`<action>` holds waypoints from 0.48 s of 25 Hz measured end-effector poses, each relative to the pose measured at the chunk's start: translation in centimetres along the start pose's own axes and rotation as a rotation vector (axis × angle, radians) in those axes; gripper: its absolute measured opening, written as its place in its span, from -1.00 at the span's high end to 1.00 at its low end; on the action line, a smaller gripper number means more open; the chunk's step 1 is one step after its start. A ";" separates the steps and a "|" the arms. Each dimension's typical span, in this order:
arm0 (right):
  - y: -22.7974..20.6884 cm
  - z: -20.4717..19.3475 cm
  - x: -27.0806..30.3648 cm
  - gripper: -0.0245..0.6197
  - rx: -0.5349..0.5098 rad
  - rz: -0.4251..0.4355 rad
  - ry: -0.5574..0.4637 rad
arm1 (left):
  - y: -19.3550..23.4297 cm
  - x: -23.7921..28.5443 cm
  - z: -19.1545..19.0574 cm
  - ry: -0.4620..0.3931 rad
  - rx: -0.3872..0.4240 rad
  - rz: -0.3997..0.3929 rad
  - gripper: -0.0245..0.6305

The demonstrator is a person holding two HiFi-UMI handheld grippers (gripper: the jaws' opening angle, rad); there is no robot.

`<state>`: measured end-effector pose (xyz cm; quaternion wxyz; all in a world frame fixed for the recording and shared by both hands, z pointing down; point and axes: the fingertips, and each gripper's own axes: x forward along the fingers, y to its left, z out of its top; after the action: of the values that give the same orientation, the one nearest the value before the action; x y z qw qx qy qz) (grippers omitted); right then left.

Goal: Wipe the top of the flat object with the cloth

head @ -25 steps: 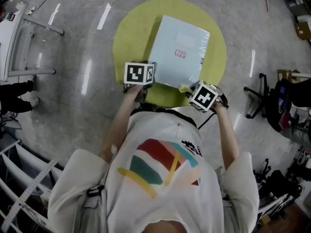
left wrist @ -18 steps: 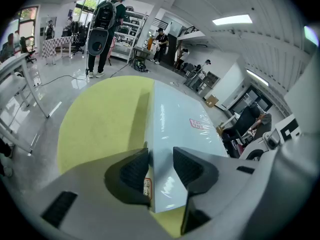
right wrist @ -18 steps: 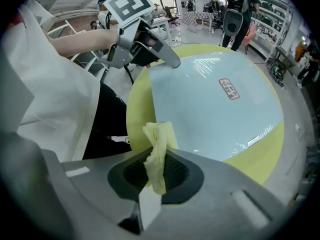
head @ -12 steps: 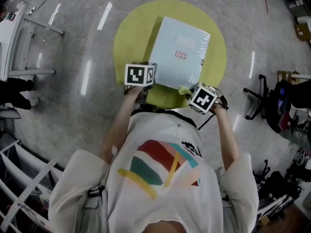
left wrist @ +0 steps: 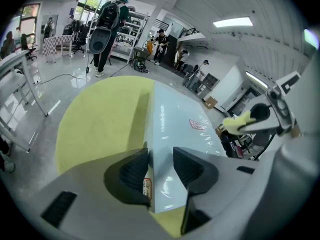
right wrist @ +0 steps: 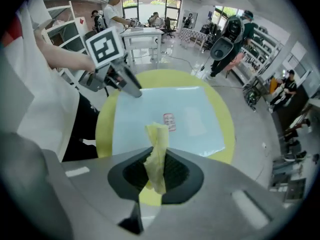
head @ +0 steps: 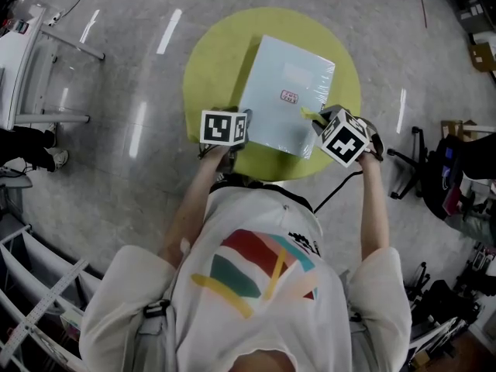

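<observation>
While left tongs point(left wrist: 160, 159) tight on flat object point(head: 287, 99), right tongs point(right wrist: 157, 171) tight on cloth point(right wrist: 157, 144)

Showed glossy grey floor point(head: 116, 200) streaked with lamp reflections. Held white shelving point(head: 27, 273) at lower left and a black office chair point(head: 409, 161) at right edge. Caught bright windows point(right wrist: 150, 6) top centre in the right gripper view, and a ceiling light panel point(left wrist: 235, 22) upper right in the left gripper view.

red label point(head: 288, 96) on flat object point(head: 273, 126), print unreadable

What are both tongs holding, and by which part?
Left tongs clamp the pale blue flat box by an edge near its corner. Right tongs pinch the crumpled yellow cloth around its middle.
</observation>
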<state>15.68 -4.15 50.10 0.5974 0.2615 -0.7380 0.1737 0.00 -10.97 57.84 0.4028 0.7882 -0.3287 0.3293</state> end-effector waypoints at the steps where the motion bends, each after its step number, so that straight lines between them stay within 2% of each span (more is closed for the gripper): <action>1: -1.6 0.7 -0.8 0.84 -0.009 -0.035 -0.012 | 0.0 0.0 0.0 -0.001 -0.001 0.000 0.43; 6: -8.9 3.8 -3.1 0.84 -0.016 -0.166 -0.042 | -0.1 0.1 0.0 -0.005 -0.001 -0.002 0.43; 9: -11.4 5.2 -2.9 0.84 -0.024 -0.179 -0.040 | -0.3 -0.3 -0.2 -0.002 -0.020 -0.015 0.44; 12: -13.5 6.3 -2.3 0.84 -0.025 -0.180 -0.046 | -0.4 -0.2 -0.1 0.007 -0.006 -0.010 0.44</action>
<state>19.10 -18.16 45.69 0.5969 0.3232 -0.7270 0.1037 0.14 -10.65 57.60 0.4079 0.7875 -0.3243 0.3291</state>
